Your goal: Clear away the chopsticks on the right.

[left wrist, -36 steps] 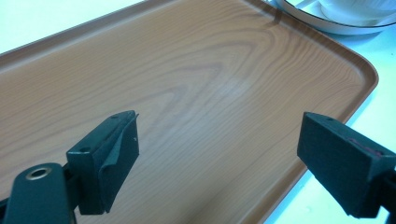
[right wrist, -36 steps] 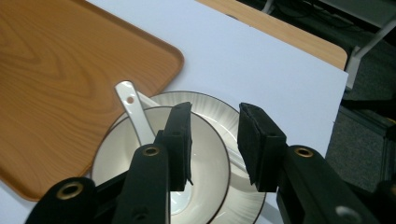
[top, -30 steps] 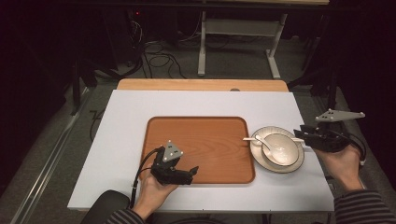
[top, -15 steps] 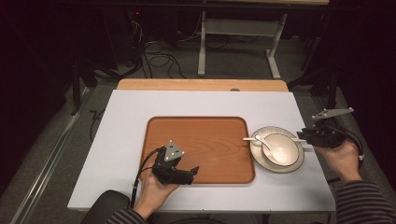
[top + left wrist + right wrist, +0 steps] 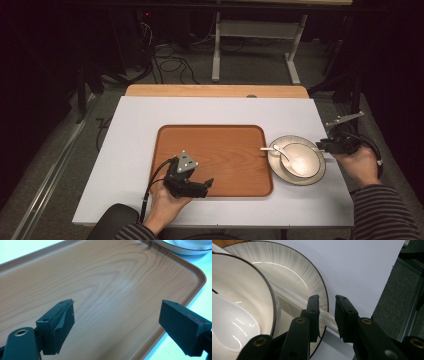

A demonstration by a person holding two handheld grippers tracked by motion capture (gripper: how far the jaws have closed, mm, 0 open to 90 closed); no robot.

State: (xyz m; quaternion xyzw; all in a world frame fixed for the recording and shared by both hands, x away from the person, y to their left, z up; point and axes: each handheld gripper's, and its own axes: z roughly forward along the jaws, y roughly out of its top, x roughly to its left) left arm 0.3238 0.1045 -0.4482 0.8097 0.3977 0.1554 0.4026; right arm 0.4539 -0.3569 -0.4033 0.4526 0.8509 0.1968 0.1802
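Right gripper view, note 1.
**Q:** Where is the stick?
**Me:** The white stick lies across the plate, beside the bowl. Its near end sits between the jaws of my right gripper. They have just been closing, but a gap remains and I have no grip yet.
**Q:** Handling?
**Me:** I judge it light, stiff, glossy and likely to roll. I'd pinch it near the end, square-on, clear of the rim.
**Q:** Left?
**Me:** My left gripper is spread wide and empty over the tray.
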